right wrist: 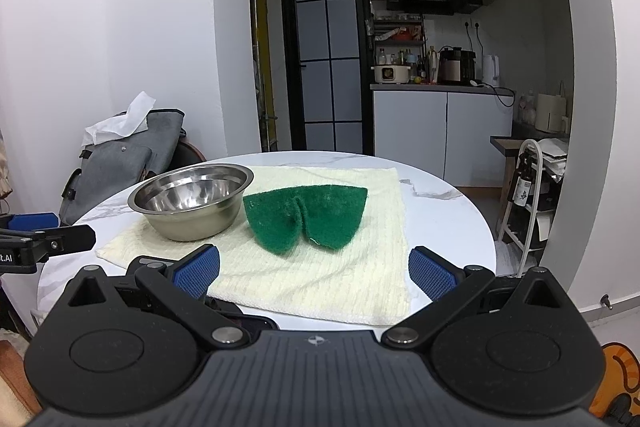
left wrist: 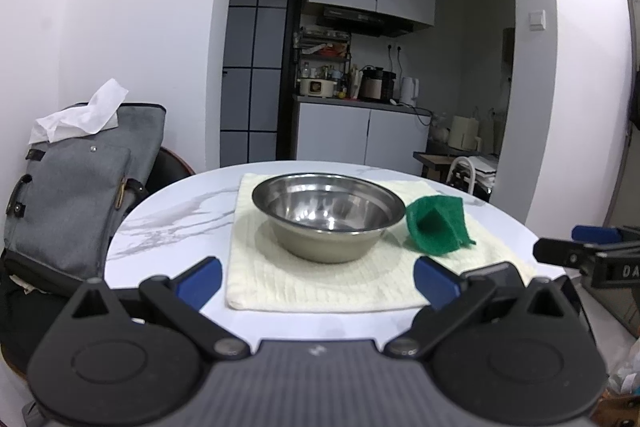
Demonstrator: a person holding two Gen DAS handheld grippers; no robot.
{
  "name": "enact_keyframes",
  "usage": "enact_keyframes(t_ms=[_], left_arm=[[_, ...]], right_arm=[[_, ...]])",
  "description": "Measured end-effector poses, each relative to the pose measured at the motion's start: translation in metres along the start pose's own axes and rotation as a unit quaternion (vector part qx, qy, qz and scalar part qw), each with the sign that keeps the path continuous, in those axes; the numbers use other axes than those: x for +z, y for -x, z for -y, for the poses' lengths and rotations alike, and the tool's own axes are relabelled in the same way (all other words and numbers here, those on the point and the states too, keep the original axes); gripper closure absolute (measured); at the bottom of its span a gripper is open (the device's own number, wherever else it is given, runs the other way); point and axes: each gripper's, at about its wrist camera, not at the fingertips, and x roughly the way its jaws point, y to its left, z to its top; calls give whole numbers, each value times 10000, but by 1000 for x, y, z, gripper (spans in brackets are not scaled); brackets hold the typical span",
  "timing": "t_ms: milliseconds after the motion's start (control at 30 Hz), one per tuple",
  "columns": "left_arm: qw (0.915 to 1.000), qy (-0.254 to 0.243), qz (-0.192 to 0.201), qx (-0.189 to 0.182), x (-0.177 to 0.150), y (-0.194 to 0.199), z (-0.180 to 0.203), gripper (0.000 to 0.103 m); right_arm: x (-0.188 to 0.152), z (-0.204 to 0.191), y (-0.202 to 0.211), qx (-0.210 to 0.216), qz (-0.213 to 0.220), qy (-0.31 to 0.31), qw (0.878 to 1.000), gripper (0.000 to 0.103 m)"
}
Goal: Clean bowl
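On the cream towel atop the surface, the bowl sits just beside the green scrubber. Both the left gripper and right gripper hover with jaws wide apart, empty. Pinch the scrubber's raised fold first, while steadying the bowl's rim.

Stainless steel bowl: upright, empty, resting on cream cloth. Green scouring pad: folded, lying on the same cloth, just right of the bowl.
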Motion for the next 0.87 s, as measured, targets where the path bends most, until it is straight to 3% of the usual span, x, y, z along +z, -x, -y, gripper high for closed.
enact_keyframes(t_ms=[867], left_arm=[[9999,13,-26,122,-1,-1,2,0]], right_arm=[[-1,1,-2,28,-85,2,10000,0]])
